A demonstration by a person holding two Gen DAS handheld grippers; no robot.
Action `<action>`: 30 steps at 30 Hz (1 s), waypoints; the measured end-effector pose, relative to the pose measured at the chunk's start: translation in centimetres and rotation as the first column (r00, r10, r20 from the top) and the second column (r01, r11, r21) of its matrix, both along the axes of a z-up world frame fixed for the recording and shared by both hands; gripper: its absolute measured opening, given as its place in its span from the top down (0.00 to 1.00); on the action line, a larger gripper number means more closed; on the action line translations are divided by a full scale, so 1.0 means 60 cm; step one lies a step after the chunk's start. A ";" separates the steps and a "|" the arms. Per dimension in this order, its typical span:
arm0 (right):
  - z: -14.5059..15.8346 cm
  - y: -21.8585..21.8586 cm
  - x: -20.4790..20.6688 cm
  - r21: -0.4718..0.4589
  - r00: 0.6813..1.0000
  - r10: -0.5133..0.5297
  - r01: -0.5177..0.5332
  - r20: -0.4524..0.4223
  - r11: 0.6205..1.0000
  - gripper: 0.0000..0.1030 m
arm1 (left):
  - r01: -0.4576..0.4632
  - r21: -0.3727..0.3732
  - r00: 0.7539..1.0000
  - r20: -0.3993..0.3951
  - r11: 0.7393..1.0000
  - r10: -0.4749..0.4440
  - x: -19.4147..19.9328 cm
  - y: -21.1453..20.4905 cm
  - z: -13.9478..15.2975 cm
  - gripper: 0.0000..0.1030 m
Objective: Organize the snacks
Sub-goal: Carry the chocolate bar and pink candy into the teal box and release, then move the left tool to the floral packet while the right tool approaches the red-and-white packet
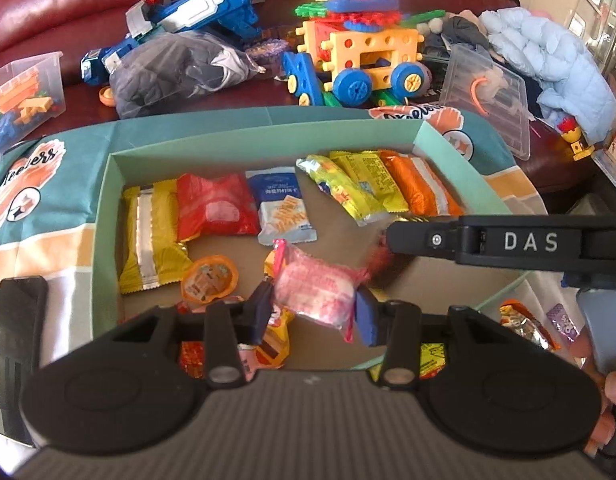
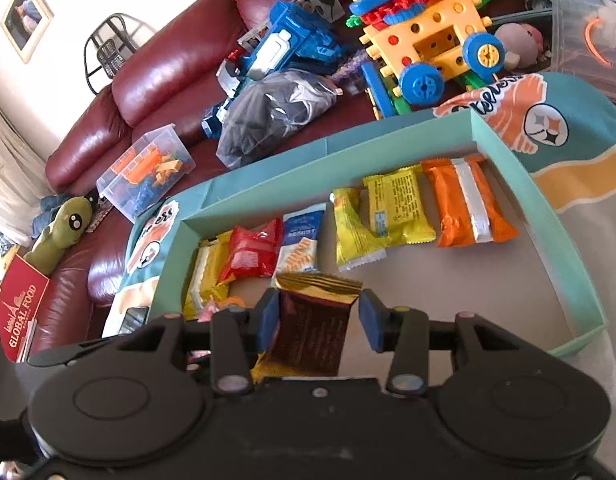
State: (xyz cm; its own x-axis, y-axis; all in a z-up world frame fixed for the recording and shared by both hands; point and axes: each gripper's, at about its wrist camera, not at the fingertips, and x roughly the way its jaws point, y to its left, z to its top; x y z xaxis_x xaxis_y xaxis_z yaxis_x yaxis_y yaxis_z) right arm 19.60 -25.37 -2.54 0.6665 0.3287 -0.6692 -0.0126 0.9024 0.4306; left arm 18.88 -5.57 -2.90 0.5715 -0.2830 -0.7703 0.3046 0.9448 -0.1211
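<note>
Two tools are loaded over the teal box [image 1: 108, 208]: the left tool [image 1: 313, 312] grasps a pink wrapped snack [image 1: 315, 292], the right tool [image 2: 317, 314] a brown-and-gold packet [image 2: 313, 332] (lower each into bare floor beside the rear row before releasing).
</note>
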 end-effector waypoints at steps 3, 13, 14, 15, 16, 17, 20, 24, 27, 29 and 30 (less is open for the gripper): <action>-0.002 0.003 0.002 -0.002 1.000 0.008 -0.008 -0.001 1.000 0.58 | -0.009 0.023 1.000 0.014 1.000 0.008 -0.002 -0.003 -0.001 0.40; 0.022 -0.003 -0.019 -0.031 0.999 -0.026 0.027 0.044 0.999 0.00 | -0.062 0.062 0.997 0.055 0.996 0.059 -0.022 0.007 0.016 0.00; 0.023 -0.004 -0.022 -0.029 0.999 -0.027 0.028 0.043 0.999 0.00 | -0.062 0.061 0.997 0.052 0.996 0.059 -0.026 0.008 0.018 0.00; 0.025 -0.005 -0.026 -0.026 0.999 -0.028 0.030 0.041 0.999 0.00 | -0.062 0.058 0.997 0.048 0.996 0.059 -0.029 0.009 0.020 0.00; 0.026 -0.005 -0.030 -0.024 0.999 -0.031 0.032 0.038 0.999 0.00 | -0.063 0.056 0.997 0.047 0.996 0.060 -0.034 0.010 0.022 0.00; 0.028 -0.006 -0.034 -0.018 0.999 -0.035 0.036 0.033 0.999 0.00 | -0.063 0.055 0.997 0.049 0.997 0.060 -0.040 0.011 0.024 0.00; 0.031 -0.007 -0.049 -0.009 0.999 -0.037 0.038 0.025 0.999 0.00 | -0.059 0.053 0.997 0.056 0.997 0.056 -0.059 0.015 0.033 0.00; 0.035 -0.004 -0.076 -0.012 0.999 -0.034 0.035 0.014 0.999 0.00 | -0.060 0.043 0.997 0.056 0.997 0.057 -0.088 0.025 0.044 0.00; 0.038 -0.005 -0.103 -0.007 0.999 -0.040 0.040 0.009 0.999 0.00 | -0.053 0.035 0.997 0.049 0.998 0.051 -0.115 0.035 0.047 0.00; 0.040 -0.006 -0.121 -0.008 0.999 -0.040 0.040 0.004 0.999 0.00 | -0.044 0.038 0.998 0.041 0.998 0.043 -0.137 0.040 0.045 0.00; 0.040 -0.006 -0.130 -0.011 0.999 -0.039 0.039 0.001 0.999 0.00 | -0.037 0.039 0.999 0.037 0.999 0.036 -0.148 0.043 0.044 0.00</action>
